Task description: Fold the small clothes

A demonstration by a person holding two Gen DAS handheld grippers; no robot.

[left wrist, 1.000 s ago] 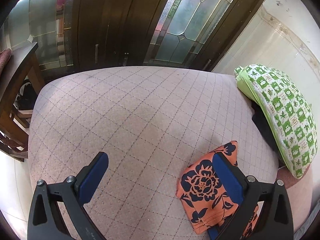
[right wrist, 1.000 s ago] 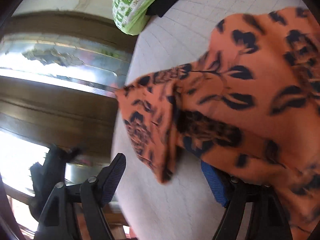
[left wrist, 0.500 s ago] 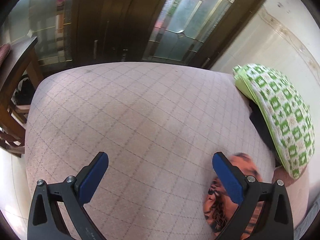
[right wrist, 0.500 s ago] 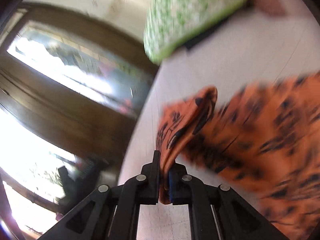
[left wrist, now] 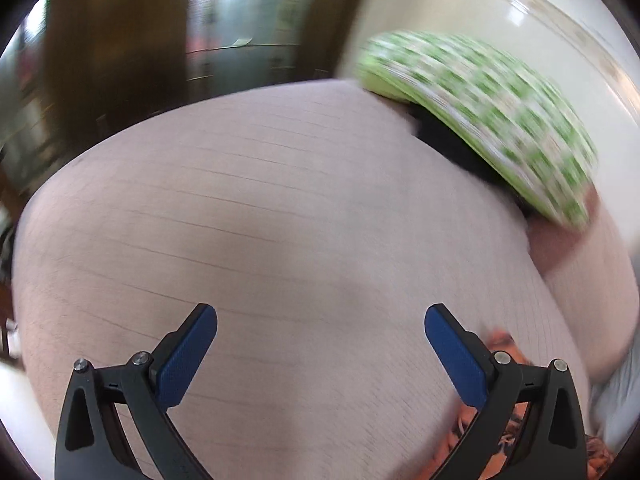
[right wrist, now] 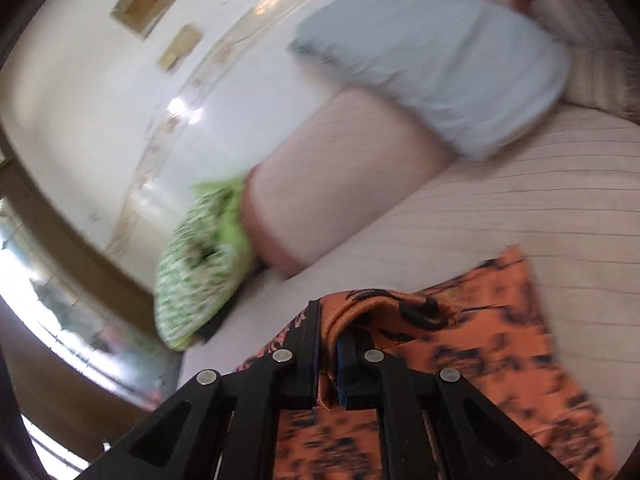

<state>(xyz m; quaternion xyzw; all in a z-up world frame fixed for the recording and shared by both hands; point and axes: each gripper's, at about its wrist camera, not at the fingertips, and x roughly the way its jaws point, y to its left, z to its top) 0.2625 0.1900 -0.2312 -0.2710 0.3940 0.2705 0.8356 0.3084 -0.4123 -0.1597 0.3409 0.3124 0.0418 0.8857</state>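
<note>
I can read no words, labels, brands or numbers here; both of my views are motion-blurred, and the green patterned pillow (left wrist: 480,120) shows only a print, no lettering.

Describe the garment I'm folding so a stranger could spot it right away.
On the pinkish quilted bed, below the green-patterned pillow and the pale blue one, lies an orange cloth. Its dark floral print is unique, and the right gripper pinches its edge.

Bright daylight glares off the wall (right wrist: 100,92); both fisheye views motion-blurred, edges bent dark.
</note>
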